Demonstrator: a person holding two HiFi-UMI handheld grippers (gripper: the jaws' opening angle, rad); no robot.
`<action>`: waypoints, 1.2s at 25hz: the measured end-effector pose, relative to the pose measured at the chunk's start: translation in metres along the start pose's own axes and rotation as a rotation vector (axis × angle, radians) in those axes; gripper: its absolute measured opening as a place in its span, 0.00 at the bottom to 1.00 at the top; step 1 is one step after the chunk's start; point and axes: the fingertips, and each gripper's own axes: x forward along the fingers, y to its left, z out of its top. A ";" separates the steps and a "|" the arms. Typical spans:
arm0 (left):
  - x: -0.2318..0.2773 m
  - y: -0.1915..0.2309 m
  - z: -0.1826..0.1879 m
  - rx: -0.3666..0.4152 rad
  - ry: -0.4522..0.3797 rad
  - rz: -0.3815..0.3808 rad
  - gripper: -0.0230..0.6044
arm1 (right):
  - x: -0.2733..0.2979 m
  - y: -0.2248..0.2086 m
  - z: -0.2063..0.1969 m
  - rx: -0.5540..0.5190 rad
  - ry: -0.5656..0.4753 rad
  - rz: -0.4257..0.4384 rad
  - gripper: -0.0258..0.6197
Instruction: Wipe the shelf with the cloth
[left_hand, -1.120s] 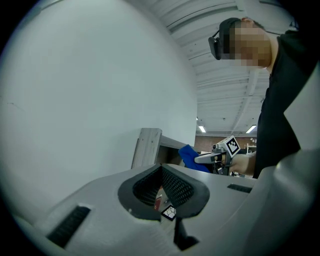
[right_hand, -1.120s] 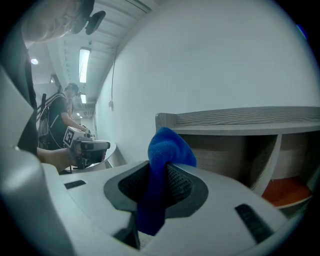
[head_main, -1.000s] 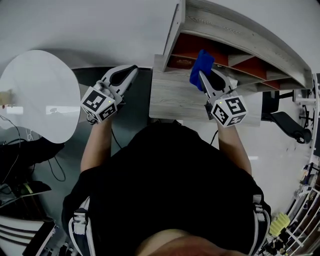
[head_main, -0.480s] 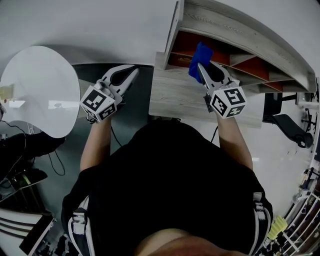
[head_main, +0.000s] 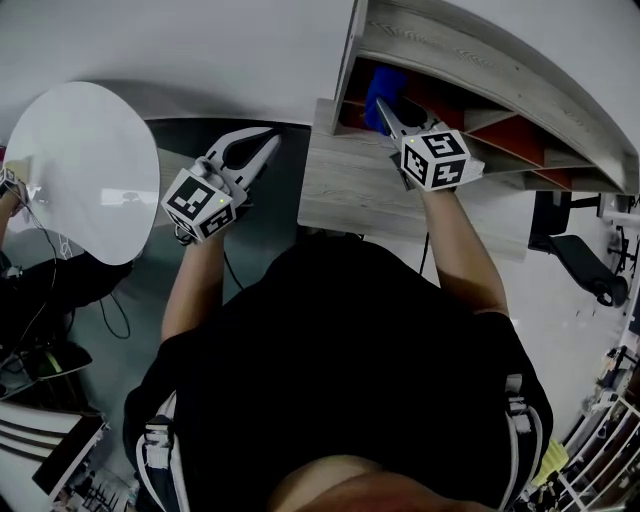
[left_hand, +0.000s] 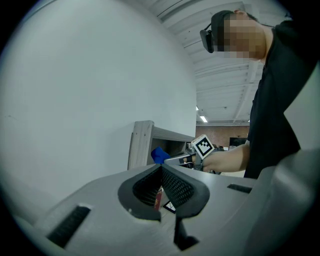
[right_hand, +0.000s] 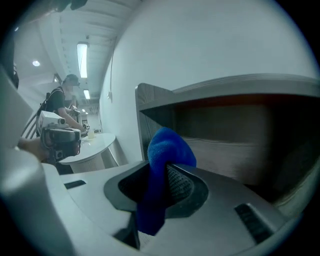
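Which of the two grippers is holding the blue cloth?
The right gripper: its fingers are shut on the blue cloth at the shelf. The left gripper is shut and empty, off to the shelf's side.

Plain white wall (head_main: 200, 40) along the back, with a round white table (head_main: 80, 170) sitting near it on the left. Floor (head_main: 140, 290) is dark grey, there's a black chair (head_main: 585, 262) off to the right, and long strip lights (right_hand: 82, 60) run across the ceiling.
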 end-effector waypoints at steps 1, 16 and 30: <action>0.001 0.000 -0.001 0.000 0.003 0.001 0.06 | 0.007 -0.002 -0.003 0.005 0.007 0.003 0.18; 0.031 -0.021 -0.005 0.014 0.020 -0.058 0.06 | 0.075 -0.045 -0.027 -0.007 0.128 -0.062 0.18; 0.032 -0.028 -0.011 0.000 0.044 -0.066 0.06 | 0.116 -0.035 -0.050 -0.069 0.265 -0.044 0.18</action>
